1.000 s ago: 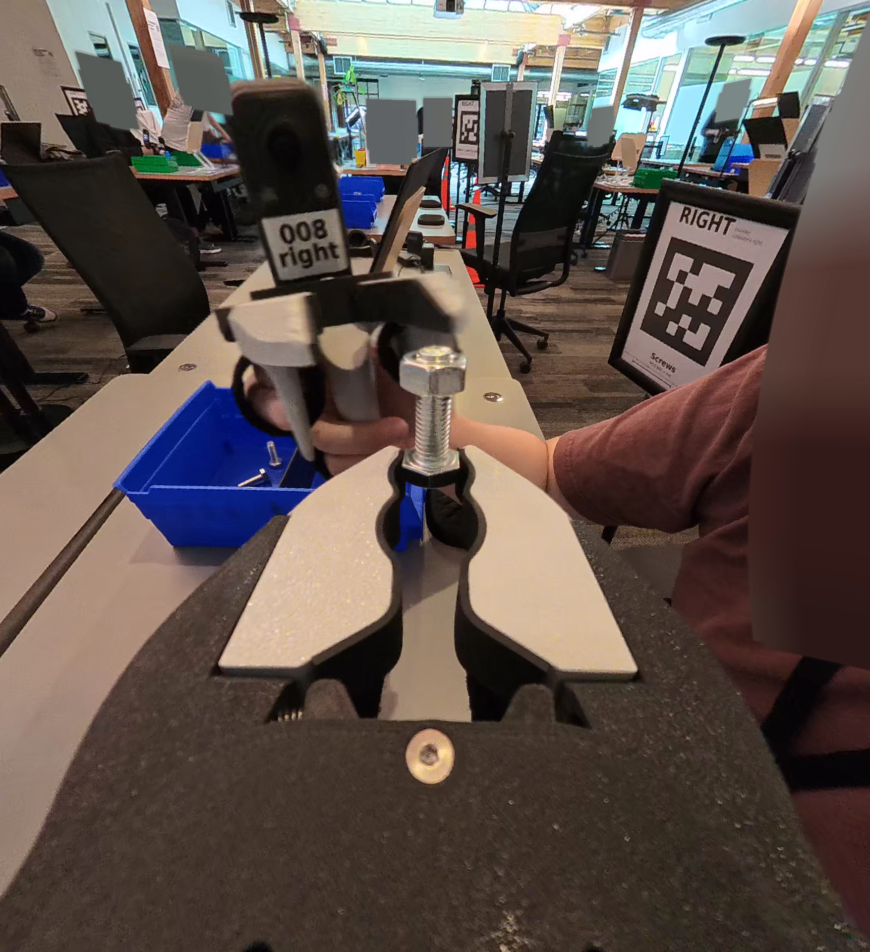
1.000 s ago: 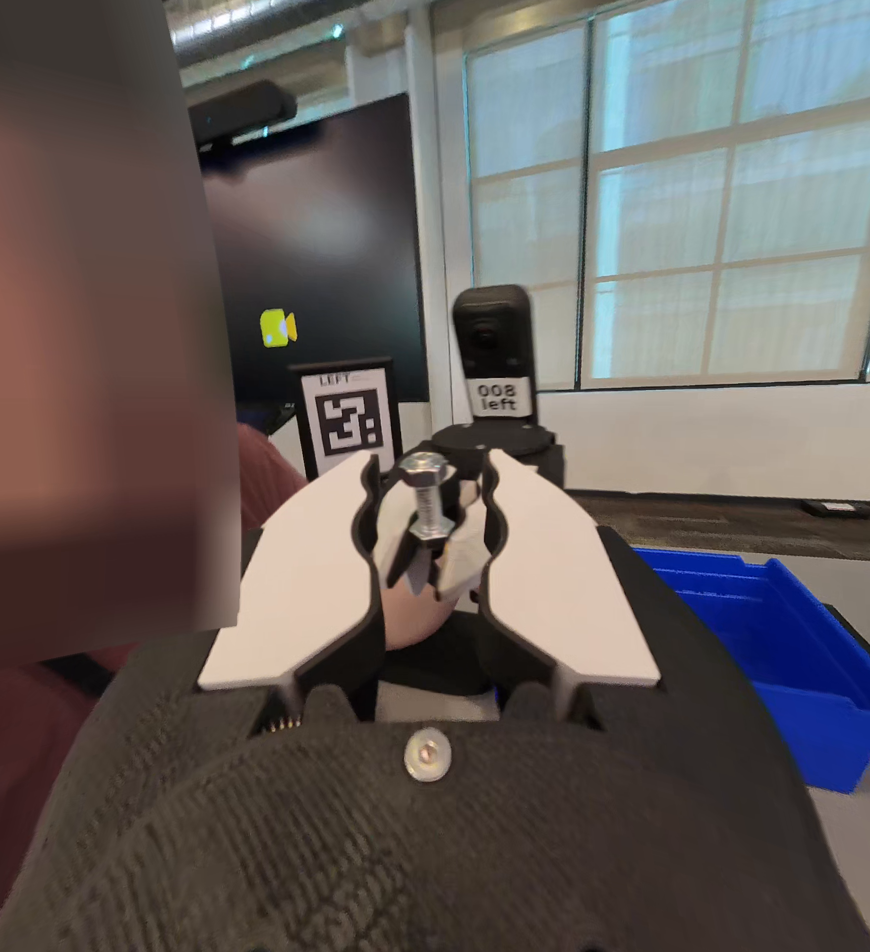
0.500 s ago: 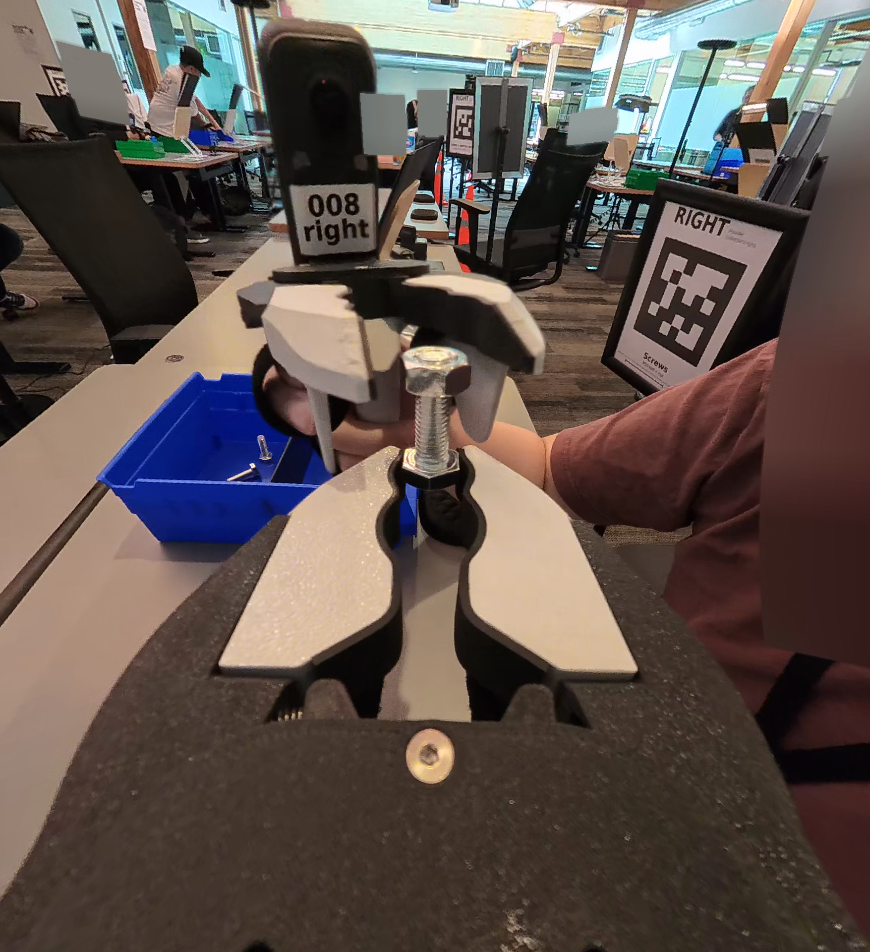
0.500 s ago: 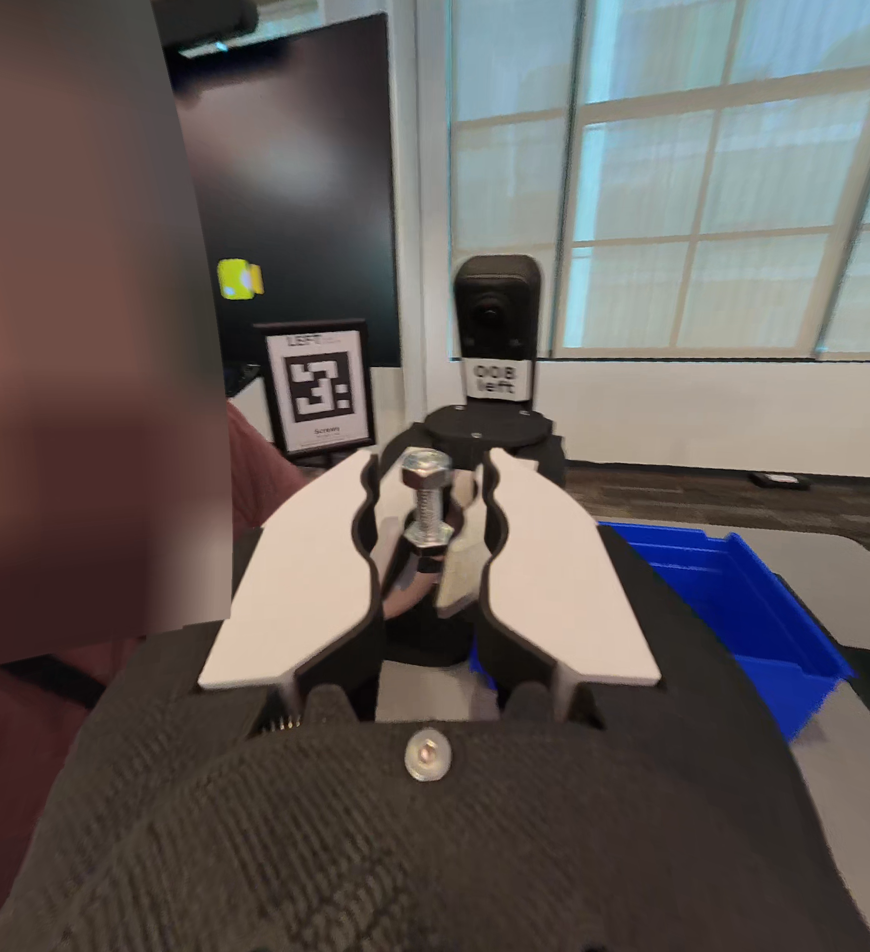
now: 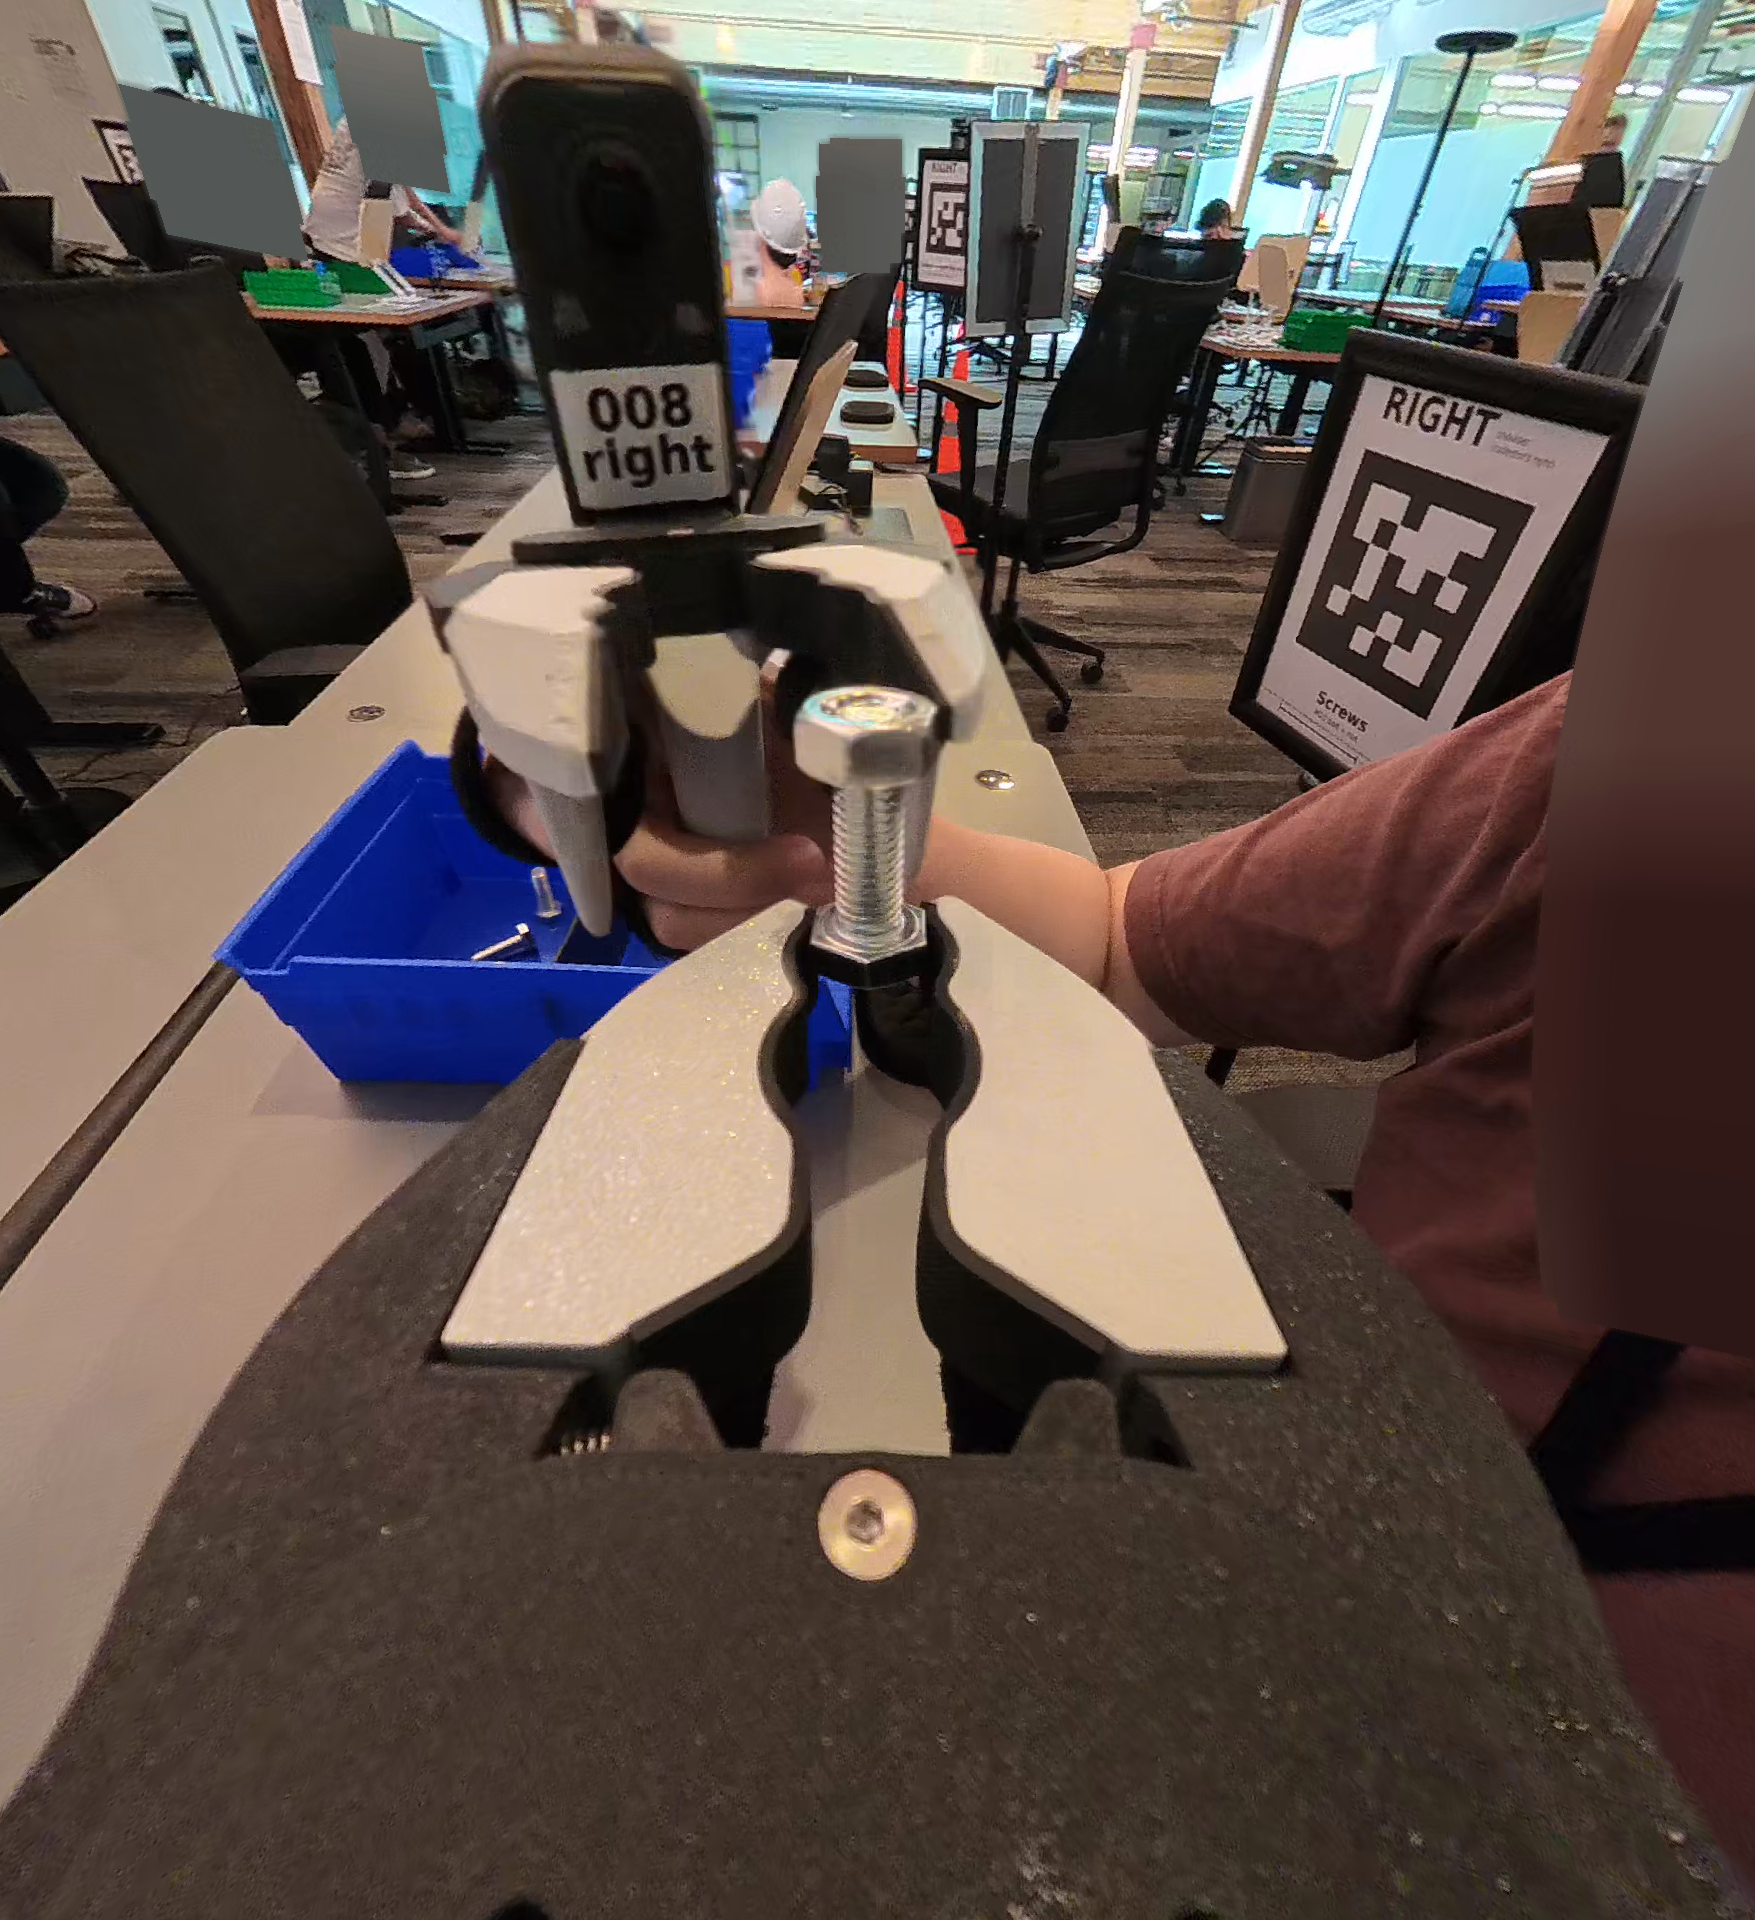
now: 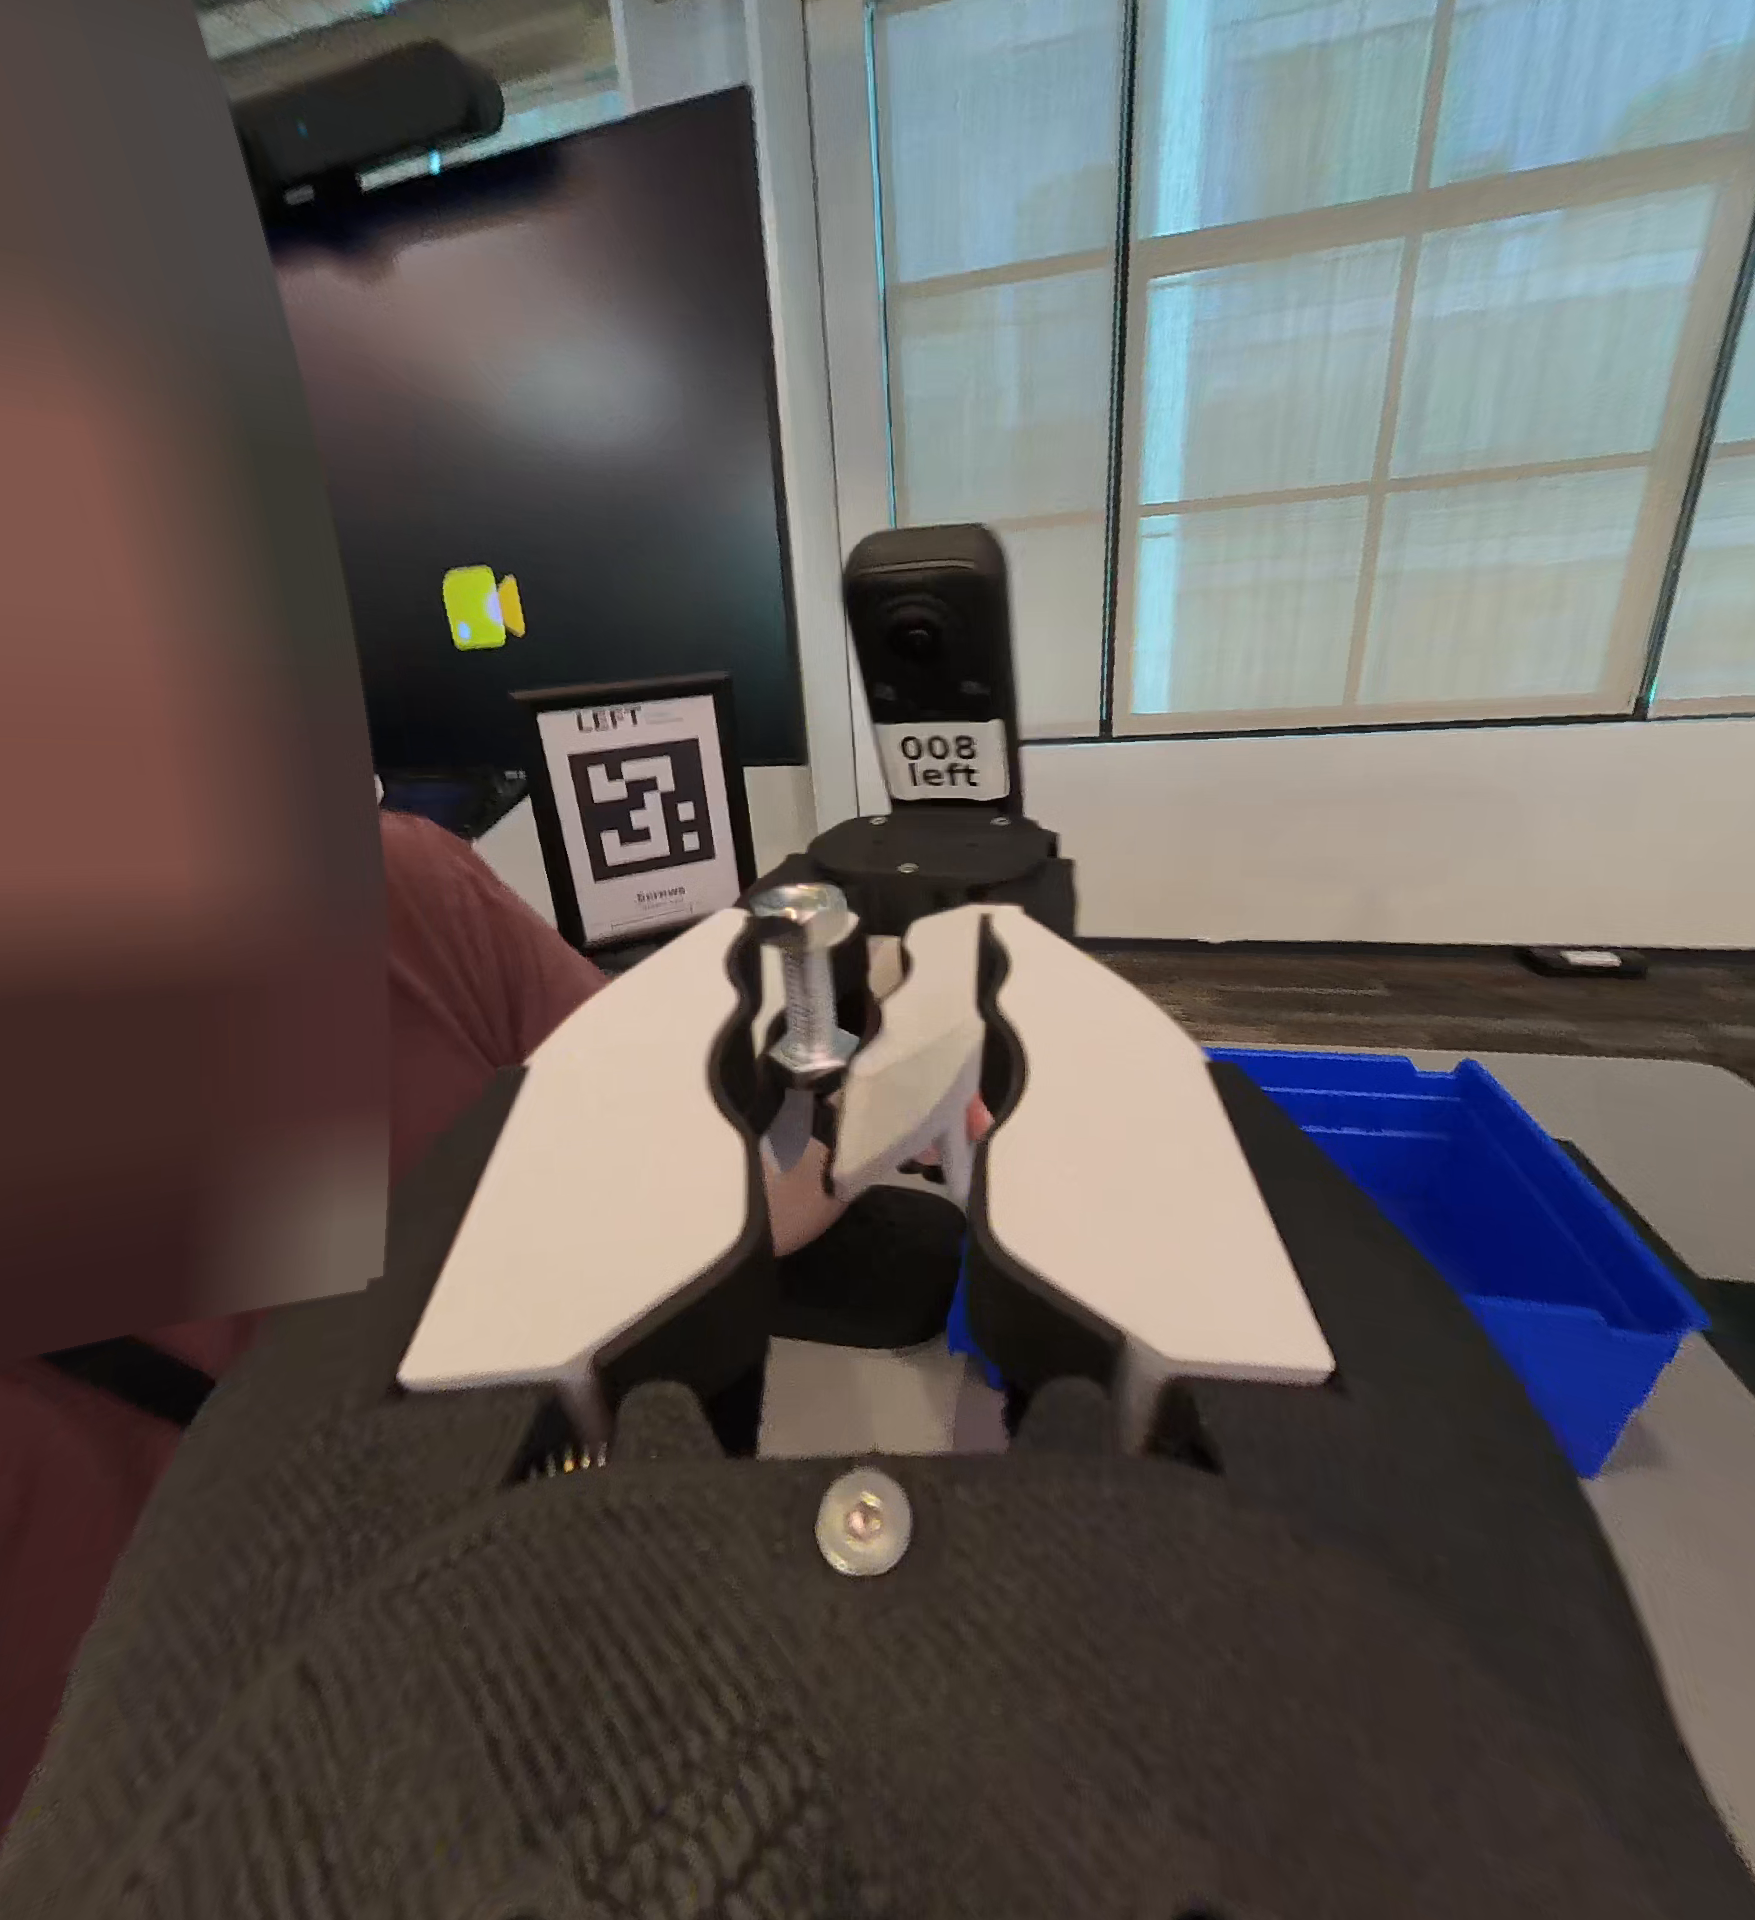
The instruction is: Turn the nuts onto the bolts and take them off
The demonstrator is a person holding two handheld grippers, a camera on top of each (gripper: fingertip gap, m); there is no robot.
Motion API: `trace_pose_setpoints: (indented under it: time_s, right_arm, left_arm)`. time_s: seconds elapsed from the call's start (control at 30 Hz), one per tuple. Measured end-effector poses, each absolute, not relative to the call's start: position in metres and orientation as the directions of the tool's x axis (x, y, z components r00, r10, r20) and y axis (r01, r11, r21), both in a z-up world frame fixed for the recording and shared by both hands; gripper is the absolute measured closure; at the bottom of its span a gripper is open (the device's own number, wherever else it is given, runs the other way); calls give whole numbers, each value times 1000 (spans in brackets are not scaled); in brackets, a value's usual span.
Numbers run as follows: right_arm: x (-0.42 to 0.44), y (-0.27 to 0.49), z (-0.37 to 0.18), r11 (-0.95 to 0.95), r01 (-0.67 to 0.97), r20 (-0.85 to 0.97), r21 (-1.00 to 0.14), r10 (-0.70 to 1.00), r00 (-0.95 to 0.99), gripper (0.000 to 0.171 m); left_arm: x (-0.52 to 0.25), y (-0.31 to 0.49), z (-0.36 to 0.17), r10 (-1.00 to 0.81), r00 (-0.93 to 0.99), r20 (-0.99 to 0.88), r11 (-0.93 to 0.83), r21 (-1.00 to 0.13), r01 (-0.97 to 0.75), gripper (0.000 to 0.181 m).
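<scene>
A silver bolt [image 5: 868,821] stands upright, head on top, with a silver nut [image 5: 868,928] at its lower end. My left gripper [image 5: 868,940] is shut on the nut and holds the bolt above the grey table [image 5: 73,1195]. My right gripper [image 5: 748,769] faces it, open, with one finger beside the bolt head. In the right wrist view the bolt [image 6: 805,982] stands just inside the left finger of my right gripper [image 6: 862,935], whose jaws stand apart. I cannot tell whether that finger touches the head.
A blue bin [image 5: 405,935] with a few loose bolts [image 5: 509,940] sits on the table behind the grippers; it also shows in the right wrist view [image 6: 1475,1174]. Framed marker signs [image 5: 1424,582] [image 6: 639,810] stand nearby. A person's maroon sleeve [image 5: 1320,935] is at the right. The tips of one gripper are about 5 cm away from the tips of the other.
My right gripper has come closer and shifted sideways; the bolt was centred between its fingers and now sits by one finger. My left gripper still holds the nut.
</scene>
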State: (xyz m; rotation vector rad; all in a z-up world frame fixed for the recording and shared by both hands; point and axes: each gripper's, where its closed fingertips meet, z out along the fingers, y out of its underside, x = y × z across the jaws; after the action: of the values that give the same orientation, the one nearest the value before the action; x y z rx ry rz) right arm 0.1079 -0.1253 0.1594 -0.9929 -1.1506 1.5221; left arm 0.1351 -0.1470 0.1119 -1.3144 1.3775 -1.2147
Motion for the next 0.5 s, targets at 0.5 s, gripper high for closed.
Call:
trace_pose_setpoints:
  time_s: [0.5]
  right_arm:
    - [120,-103,164,-150,-261,-112,-954,982,-155,144]
  left_arm:
    - [133,-144,112,-996,-69,47,-35,-985,-168,163]
